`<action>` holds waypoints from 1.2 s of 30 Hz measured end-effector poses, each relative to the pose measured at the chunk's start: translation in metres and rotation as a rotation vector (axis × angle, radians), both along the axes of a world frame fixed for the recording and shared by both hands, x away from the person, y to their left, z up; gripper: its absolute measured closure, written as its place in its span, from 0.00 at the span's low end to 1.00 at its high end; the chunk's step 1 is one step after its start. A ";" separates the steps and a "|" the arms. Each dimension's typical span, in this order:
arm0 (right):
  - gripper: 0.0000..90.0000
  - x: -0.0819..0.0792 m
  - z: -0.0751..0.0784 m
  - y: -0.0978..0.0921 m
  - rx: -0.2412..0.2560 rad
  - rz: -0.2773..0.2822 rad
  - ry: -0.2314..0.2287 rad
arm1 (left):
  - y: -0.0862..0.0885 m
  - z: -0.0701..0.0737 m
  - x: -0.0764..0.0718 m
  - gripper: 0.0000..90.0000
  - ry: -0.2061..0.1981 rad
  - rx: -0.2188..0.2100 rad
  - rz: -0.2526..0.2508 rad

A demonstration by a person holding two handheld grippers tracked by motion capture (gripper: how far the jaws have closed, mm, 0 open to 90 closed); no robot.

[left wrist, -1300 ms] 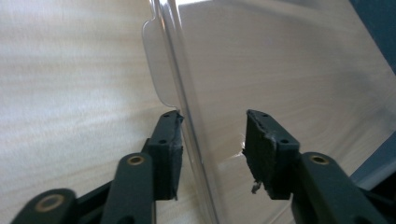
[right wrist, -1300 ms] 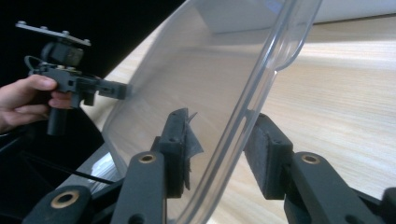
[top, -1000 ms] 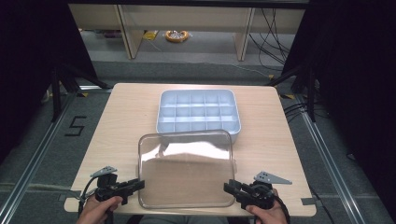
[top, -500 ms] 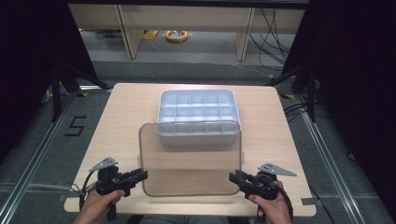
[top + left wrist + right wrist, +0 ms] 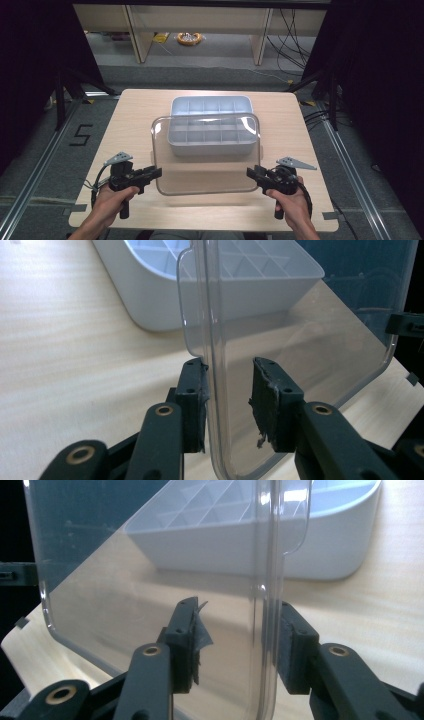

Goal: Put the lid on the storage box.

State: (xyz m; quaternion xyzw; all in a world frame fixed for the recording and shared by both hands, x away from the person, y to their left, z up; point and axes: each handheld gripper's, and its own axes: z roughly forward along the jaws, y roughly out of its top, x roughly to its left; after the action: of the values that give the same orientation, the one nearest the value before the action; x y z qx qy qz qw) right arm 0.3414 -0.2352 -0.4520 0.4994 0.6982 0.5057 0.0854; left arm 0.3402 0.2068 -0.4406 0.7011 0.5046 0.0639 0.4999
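- Holding the clear lid (image 5: 206,152) over the counter (image 5: 130,115), its far edge above the white divided tray (image 5: 211,106) at 12 o'clock.
- Your left gripper (image 5: 155,173) and right gripper (image 5: 252,173) each have their fingers clamped on a side rim.

glossy clear plastic lid (image 5: 206,152), matt wooden table (image 5: 130,125)

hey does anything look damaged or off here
The pads look worn. On the left gripper, one pad is chipped and ragged; on the right gripper, a bit of pad lining is peeling loose. The clear lid and white tray look fine.
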 end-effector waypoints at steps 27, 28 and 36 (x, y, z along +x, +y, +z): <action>0.63 0.093 0.061 -0.002 0.041 -0.110 -0.045 | -0.023 0.046 0.098 0.72 -0.032 0.039 0.088; 0.63 0.096 0.061 -0.002 0.036 -0.111 -0.051 | -0.023 0.047 0.101 0.72 -0.029 0.038 0.091; 0.63 0.114 0.059 0.005 0.035 -0.137 -0.030 | -0.024 0.042 0.130 0.72 -0.015 0.027 0.143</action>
State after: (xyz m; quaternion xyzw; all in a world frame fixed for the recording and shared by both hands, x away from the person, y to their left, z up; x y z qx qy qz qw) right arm 0.4554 -0.2302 -0.3932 0.5396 0.6520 0.5186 0.1215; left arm 0.4698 0.1828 -0.3986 0.6694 0.5489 0.1115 0.4881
